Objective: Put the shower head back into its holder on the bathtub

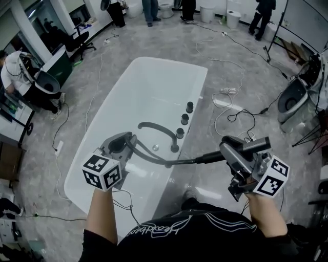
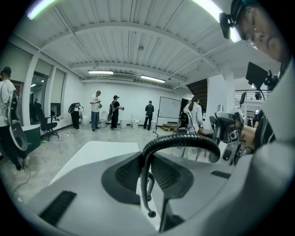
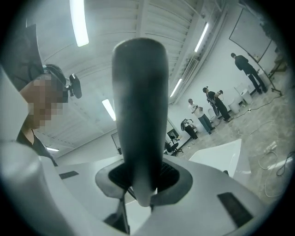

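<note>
Looking steeply down over my two arms at a white tub (image 1: 148, 87) that stands free on a grey, marbled floor (image 1: 230, 51). The tub runs away from me at a slant, and it is dry inside. Four dark fittings (image 1: 184, 119) sit in a row on its right rim; I cannot tell which one is the holder.

My right tongs (image 1: 231, 153) are clamped on the handle of the shower head (image 1: 256, 144). I hold it out past the tub's right rim, over the floor and apart from the fittings. In the right gripper view the handle fills the gap between the jaws as a dark, upright bar.

The ribbed grey hose (image 1: 154, 158) runs left from the shower head, across the near end of the tub, to my left tongs (image 1: 122, 145). These are closed on the hose over the tub. From there the hose arcs back to the nearest fitting.

Loose cables (image 1: 236, 115) lie coiled on the floor to the right of the tub. At the far end of the room several people (image 1: 264, 15) stand among white fixtures. An office chair (image 1: 77, 43) stands at the far left. Both gripper views show a white ribbed ceiling with long strip lights.
</note>
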The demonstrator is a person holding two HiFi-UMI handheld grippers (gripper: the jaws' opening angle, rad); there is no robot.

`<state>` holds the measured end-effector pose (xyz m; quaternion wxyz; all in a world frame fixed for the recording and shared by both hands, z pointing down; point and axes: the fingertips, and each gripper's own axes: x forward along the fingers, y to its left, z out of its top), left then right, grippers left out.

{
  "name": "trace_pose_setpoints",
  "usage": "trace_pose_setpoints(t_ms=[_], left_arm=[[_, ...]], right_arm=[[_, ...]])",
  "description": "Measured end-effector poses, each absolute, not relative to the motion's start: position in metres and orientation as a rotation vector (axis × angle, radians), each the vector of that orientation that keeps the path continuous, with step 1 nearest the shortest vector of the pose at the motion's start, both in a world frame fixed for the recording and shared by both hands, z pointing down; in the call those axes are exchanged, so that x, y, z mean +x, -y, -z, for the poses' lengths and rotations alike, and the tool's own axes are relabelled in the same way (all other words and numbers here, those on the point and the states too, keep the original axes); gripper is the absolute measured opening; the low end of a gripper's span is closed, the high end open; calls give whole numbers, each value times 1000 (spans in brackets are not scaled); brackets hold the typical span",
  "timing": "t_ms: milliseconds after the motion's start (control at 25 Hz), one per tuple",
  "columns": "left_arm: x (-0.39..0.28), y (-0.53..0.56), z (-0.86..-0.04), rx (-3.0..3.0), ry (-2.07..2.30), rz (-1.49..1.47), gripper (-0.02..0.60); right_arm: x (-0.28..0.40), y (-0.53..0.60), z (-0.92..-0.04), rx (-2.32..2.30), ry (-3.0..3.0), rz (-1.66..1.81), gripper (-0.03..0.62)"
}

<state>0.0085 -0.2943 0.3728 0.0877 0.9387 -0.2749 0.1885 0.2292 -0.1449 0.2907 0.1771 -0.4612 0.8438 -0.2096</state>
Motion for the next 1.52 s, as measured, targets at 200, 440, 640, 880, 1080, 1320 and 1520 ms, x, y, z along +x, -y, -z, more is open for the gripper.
trace_pose_setpoints(t_ms=[200, 440, 640, 880, 1080, 1320, 1520], left_arm=[[11, 285, -416, 2719, 776, -601, 63], [18, 276, -471, 2633, 740, -647, 63], [29, 269, -513, 2579, 710, -674, 63], [39, 255, -561, 2527, 674, -737, 63], [40, 245, -593, 2463, 645, -786, 63], [49, 233, -620, 2408, 613, -840, 63], [54, 214, -648, 2384, 555, -950, 63]], right_arm=[[231, 137, -292, -1327, -2386, 589, 101], [237, 128, -302, -1357, -2370, 602, 101], [240, 117, -311, -1384, -2377, 617, 101], [243, 104, -326, -1425, -2369, 653, 101], [235, 97, -335, -1438, -2389, 687, 101], [229, 89, -345, -1434, -2422, 727, 101], [224, 87, -341, -1392, -2444, 716, 101]])
